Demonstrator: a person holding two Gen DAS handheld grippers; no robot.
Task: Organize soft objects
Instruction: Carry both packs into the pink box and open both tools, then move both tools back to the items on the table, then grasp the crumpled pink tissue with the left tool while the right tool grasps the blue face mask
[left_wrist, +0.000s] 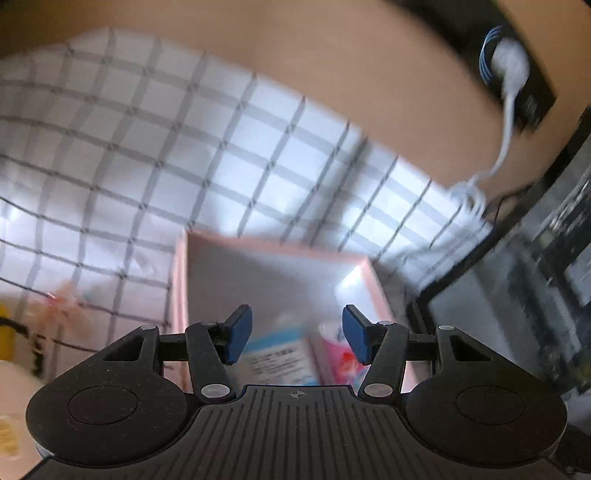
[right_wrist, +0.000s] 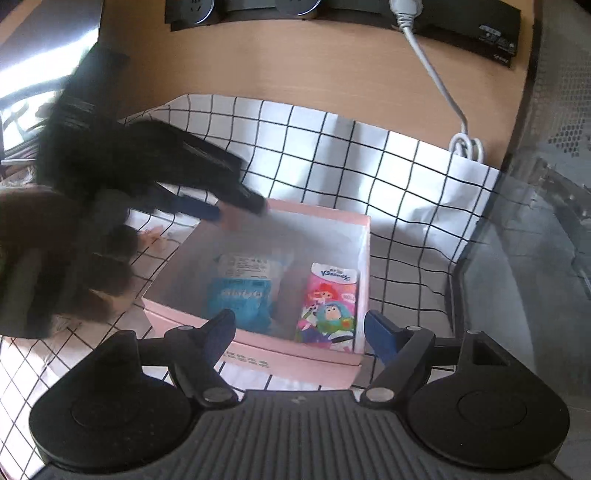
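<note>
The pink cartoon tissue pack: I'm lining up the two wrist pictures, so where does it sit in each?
Left wrist: pink cartoon tissue pack low, right of centre, blurred, inside the pink box, just left of the right blue fingertip.
Right wrist: the pack lies in the box's near right corner, right of the blue pack.
Shared landmark: the pink box on the checked cloth.

A checked cloth (right_wrist: 369, 166) with a pink box (right_wrist: 295, 360) covers the wooden table (right_wrist: 295, 62).

My matt cardboard box (right_wrist: 258, 360) holds glossy plastic tissue packs (right_wrist: 328, 306) on grid-printed cloth (right_wrist: 332, 155) over smooth wood-look surface (right_wrist: 295, 59).
</note>
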